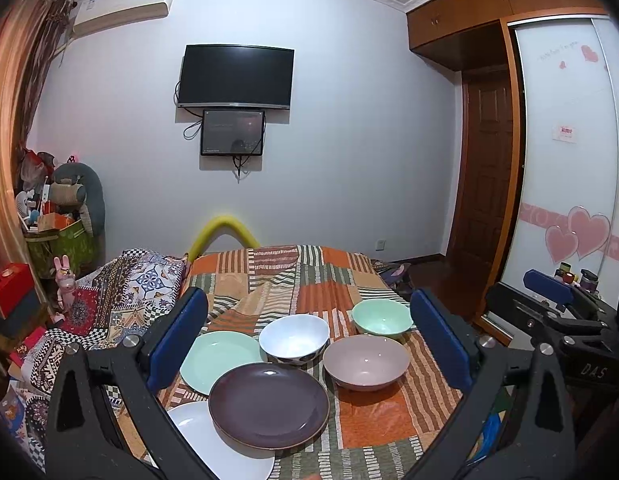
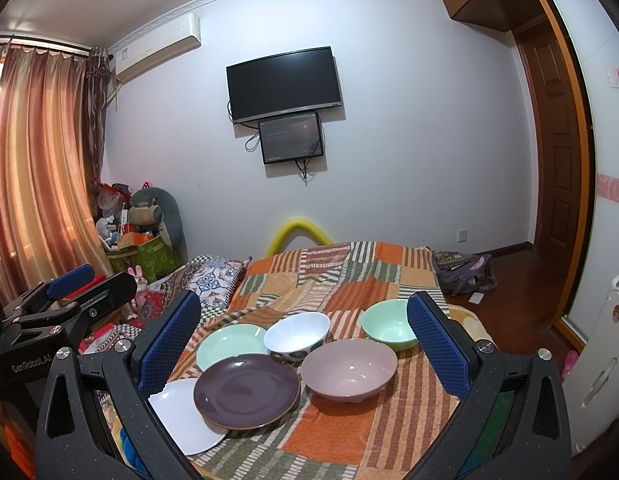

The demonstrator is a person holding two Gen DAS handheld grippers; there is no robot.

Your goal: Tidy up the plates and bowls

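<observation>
On the striped orange cloth (image 1: 373,412) lie a dark purple plate (image 1: 268,405), a mint green plate (image 1: 219,359) behind it and a white plate (image 1: 225,446) in front left. A white bowl (image 1: 294,338), a pink bowl (image 1: 365,360) and a mint green bowl (image 1: 382,317) stand to the right. All show in the right wrist view too: purple plate (image 2: 246,395), green plate (image 2: 229,345), white plate (image 2: 181,416), white bowl (image 2: 296,334), pink bowl (image 2: 348,369), green bowl (image 2: 389,323). My left gripper (image 1: 309,332) and right gripper (image 2: 303,336) are open and empty above the near edge.
A patterned quilt (image 1: 121,292) lies left of the cloth. Boxes and a plush toy (image 1: 75,196) crowd the left corner. A TV (image 1: 235,76) hangs on the far wall. A wardrobe (image 1: 565,160) and door stand right. A white radiator (image 2: 601,360) is at right.
</observation>
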